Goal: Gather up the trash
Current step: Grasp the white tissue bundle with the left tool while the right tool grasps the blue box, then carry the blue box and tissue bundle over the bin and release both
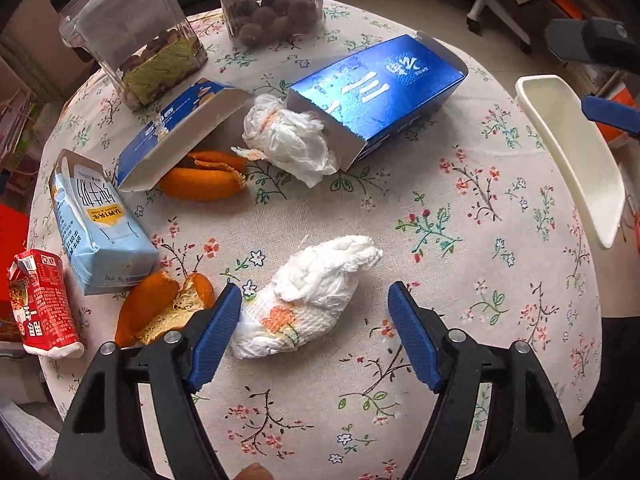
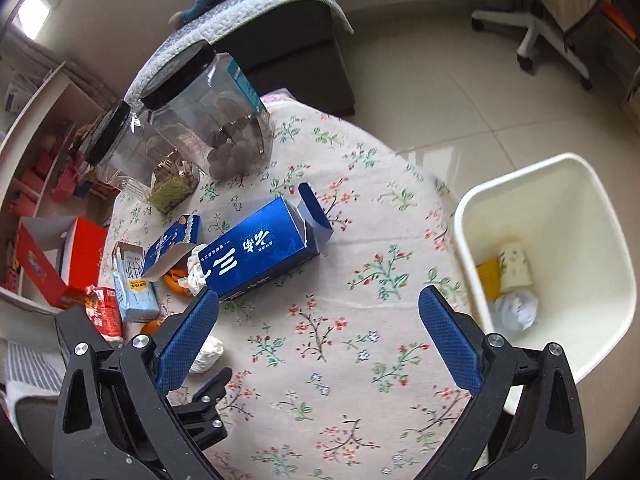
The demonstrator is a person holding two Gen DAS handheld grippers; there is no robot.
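Crumpled tissue [image 1: 308, 296]: light, soft, crushable; take it mid-body; my left gripper [image 1: 314, 336] stands wide around it, empty

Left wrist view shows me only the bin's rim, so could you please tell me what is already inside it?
Observer: The bin holds a paper cup, a yellow piece and a crumpled wad.
Operator: Thank you. Is the right claw carrying anything?
Observer: No, it is open and empty, above bare tablecloth.
Operator: Are both jars closed? Their tops are cut off for me.
Observer: Yes, both are capped in black.
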